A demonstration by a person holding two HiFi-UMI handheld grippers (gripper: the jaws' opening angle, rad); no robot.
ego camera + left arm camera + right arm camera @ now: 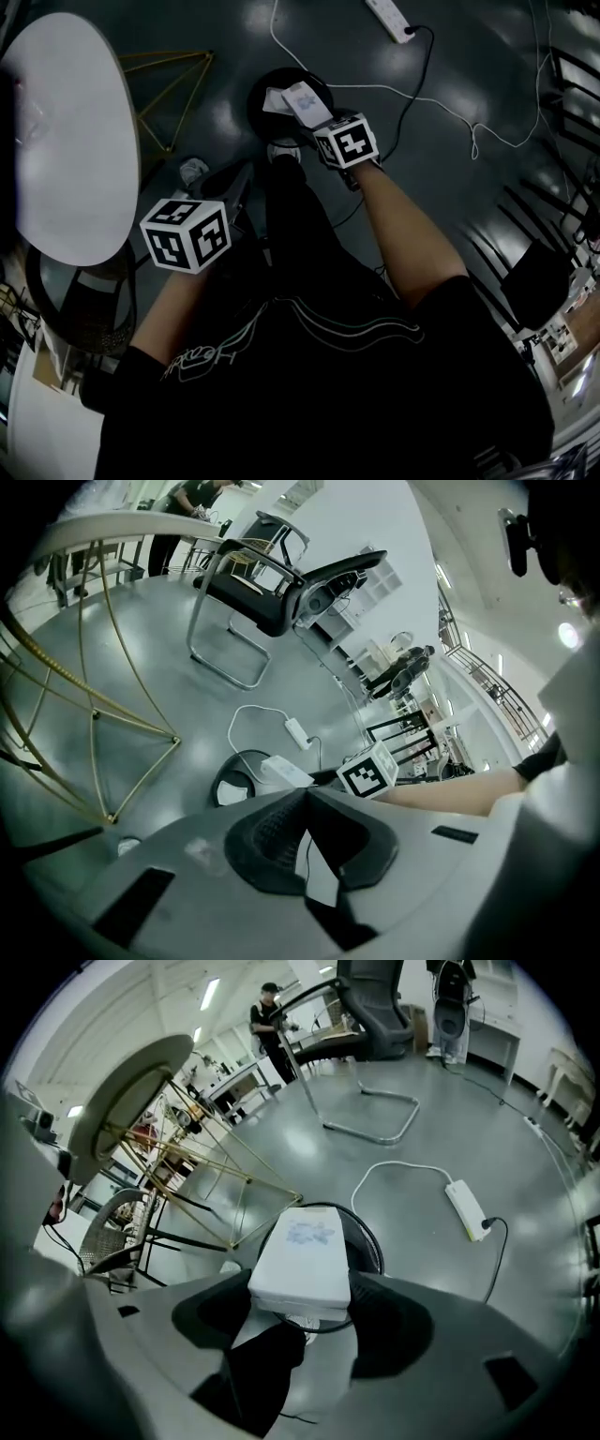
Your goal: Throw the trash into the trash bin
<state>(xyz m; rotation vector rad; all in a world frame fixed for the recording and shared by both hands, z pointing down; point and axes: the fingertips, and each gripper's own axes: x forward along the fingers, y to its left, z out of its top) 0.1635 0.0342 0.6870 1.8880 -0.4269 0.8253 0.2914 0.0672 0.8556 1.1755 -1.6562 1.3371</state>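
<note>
A round white table [70, 131] on thin gold wire legs [216, 1185] stands to the left of the black trash bin [262, 112], with a wicker chair [117, 1232] beside it. A white power strip [466, 1206] lies on the grey floor beyond the bin, and its cable curls close past the bin's rim. Farther off is a black office chair [272, 592]. A piece of white paper [234, 794] lies inside the bin.

The right gripper [300, 1288] is clamped on a white box [300, 1255], one jaw on each side, and holds it out over the bin's mouth. The left gripper [305, 799] hangs back near the person's body, well apart from the box. Its jaws are together at the tips with nothing between them.
</note>
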